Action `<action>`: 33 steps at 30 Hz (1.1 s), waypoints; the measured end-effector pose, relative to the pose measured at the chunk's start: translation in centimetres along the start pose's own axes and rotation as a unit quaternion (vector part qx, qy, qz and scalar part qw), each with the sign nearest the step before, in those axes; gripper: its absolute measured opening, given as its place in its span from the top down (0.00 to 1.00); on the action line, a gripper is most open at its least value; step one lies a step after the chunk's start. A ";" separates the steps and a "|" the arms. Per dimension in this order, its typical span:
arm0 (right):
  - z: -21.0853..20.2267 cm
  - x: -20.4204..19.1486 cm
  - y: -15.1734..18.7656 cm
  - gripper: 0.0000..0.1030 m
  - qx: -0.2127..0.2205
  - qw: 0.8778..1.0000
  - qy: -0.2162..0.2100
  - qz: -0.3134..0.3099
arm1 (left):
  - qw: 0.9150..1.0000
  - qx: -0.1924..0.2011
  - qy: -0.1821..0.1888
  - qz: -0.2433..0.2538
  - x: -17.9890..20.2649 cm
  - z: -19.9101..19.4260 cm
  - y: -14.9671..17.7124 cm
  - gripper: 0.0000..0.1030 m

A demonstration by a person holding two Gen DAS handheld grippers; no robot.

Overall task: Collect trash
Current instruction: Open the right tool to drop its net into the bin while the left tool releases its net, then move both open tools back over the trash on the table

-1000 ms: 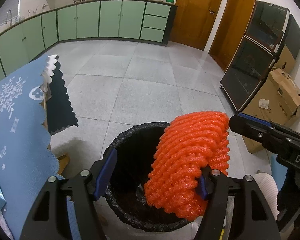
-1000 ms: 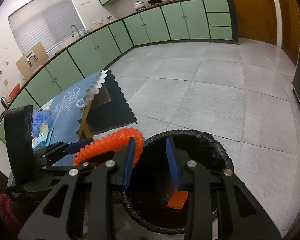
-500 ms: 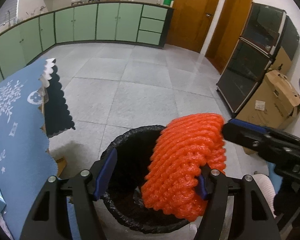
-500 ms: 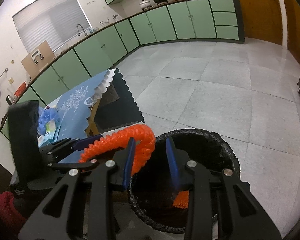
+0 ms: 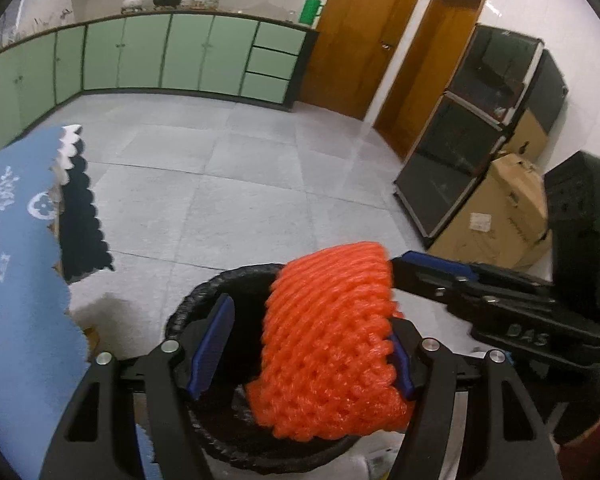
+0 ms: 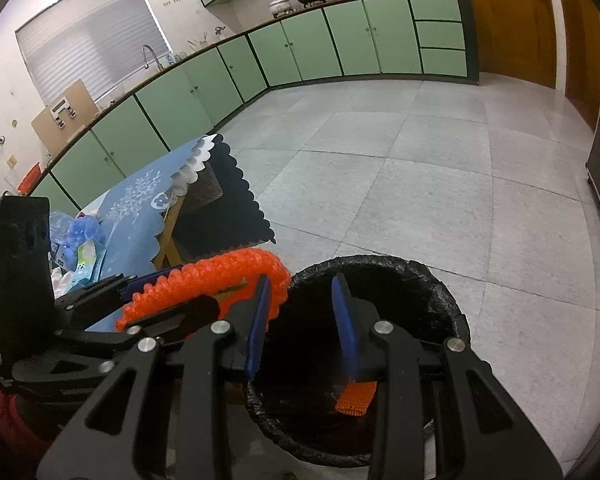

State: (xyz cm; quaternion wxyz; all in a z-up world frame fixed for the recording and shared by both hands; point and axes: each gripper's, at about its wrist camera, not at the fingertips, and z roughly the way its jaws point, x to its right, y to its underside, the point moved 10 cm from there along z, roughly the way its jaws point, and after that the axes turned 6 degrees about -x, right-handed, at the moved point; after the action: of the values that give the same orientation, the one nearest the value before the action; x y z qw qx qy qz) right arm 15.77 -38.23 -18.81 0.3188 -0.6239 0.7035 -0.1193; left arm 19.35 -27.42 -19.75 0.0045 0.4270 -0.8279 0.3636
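Observation:
An orange foam net sleeve (image 5: 332, 344) hangs against the right finger of my left gripper (image 5: 312, 340), whose jaws stand wide open above a black-lined trash bin (image 5: 204, 300). The sleeve droops over the bin's opening. In the right wrist view the sleeve (image 6: 204, 284) lies over the left gripper, left of the bin (image 6: 440, 280). My right gripper (image 6: 300, 320) is open and empty above the bin's near rim. A smaller orange net piece (image 6: 356, 398) lies inside the bin.
A table with a blue scalloped cloth (image 5: 16, 264) stands left of the bin; blue and white items (image 6: 80, 248) lie on it. Green cabinets (image 5: 180, 56) line the far wall. Dark cabinets (image 5: 460, 160) and a cardboard box (image 5: 504, 216) stand at the right.
Both grippers have tilted up and drawn back slightly, so the bin sits lower in view. The orange sleeve has slid a little lower against the left gripper's right finger.

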 end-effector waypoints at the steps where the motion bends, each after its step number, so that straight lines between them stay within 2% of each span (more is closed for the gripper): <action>1: 0.1 0.1 0.0 0.69 -0.001 1.000 0.001 0.001 | 1.000 0.001 0.006 0.002 0.2 -0.1 0.0 0.35; 6: 0.1 0.3 0.1 0.69 -0.001 1.000 0.002 0.002 | 1.000 0.001 0.008 0.018 0.9 0.0 0.0 0.35; 21: -0.7 -0.4 -0.4 0.69 0.006 1.000 0.002 -0.004 | 1.000 0.013 -0.025 0.007 -0.6 -1.1 -0.1 0.35; 33: -2.0 -5.3 -1.2 0.69 0.015 0.999 -0.007 -0.043 | 0.997 0.053 -0.054 -0.012 -3.7 -6.1 0.1 0.35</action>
State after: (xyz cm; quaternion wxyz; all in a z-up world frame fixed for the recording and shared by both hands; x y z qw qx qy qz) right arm 15.65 -33.84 -15.02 0.3273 -0.6495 0.6720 -0.1393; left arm 19.80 -21.11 -16.48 -0.0582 0.4559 -0.8012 0.3832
